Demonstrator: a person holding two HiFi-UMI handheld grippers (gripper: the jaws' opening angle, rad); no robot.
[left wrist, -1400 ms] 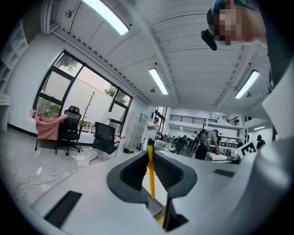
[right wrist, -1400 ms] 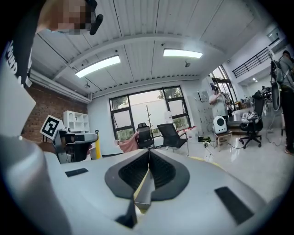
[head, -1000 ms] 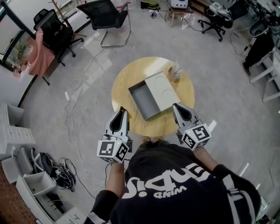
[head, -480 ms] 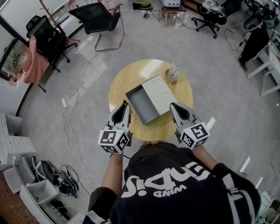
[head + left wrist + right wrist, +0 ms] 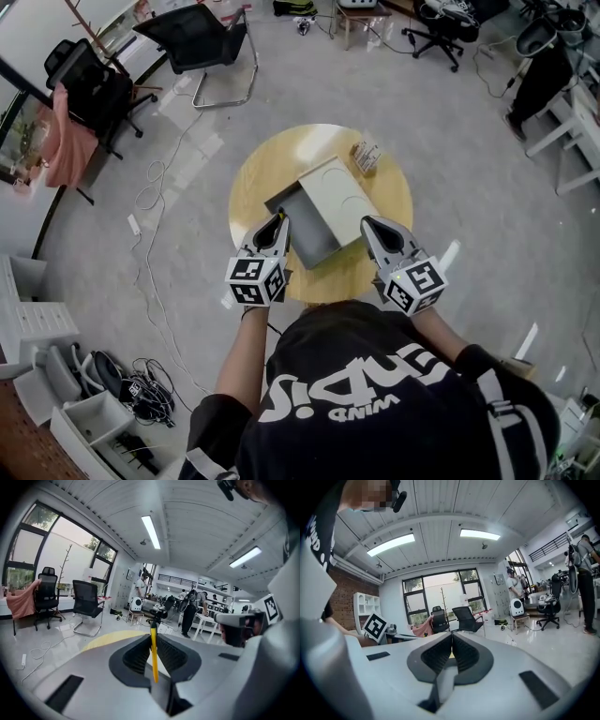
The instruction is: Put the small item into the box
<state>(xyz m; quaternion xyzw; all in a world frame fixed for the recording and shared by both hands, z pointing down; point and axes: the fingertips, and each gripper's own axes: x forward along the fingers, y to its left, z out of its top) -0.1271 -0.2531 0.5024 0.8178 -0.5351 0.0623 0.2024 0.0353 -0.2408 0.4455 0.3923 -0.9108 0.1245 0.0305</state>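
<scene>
Presently: the left claw [image 5: 277, 223] is clamped on a thin flat yellow strip [image 5: 153, 654]. The strip sits edge-on between the ribbed pads, its end poking out past the tips. The right claw [image 5: 369, 226] has its jaws together with nothing in them, and it hangs by the near right corner of the box. The strip is thus in the left claw, at the near left rim of the shallow grey box [image 5: 302, 230], which lies open. Its cream lid [image 5: 336, 195] is slid off towards the far right.

Risks (judgement):
- The strip is slim and the bite narrow. On release it may pivot or cling to a pad and land on the rim or outside.
- The lid covers part of the tray. Releasing too far over would leave the strip on the lid.
- Either claw brushing the box could shift it.

Surface: a round pale-yellow wooden worktop [image 5: 258, 173]. A small striped packet [image 5: 366, 156] lies near its far edge, apart from the box.

Beyond:
- grey floor [image 5: 450, 141] with loose cables [image 5: 155, 178];
- a black office chair [image 5: 197, 28];
- a second chair draped with pink cloth [image 5: 66, 141].
</scene>
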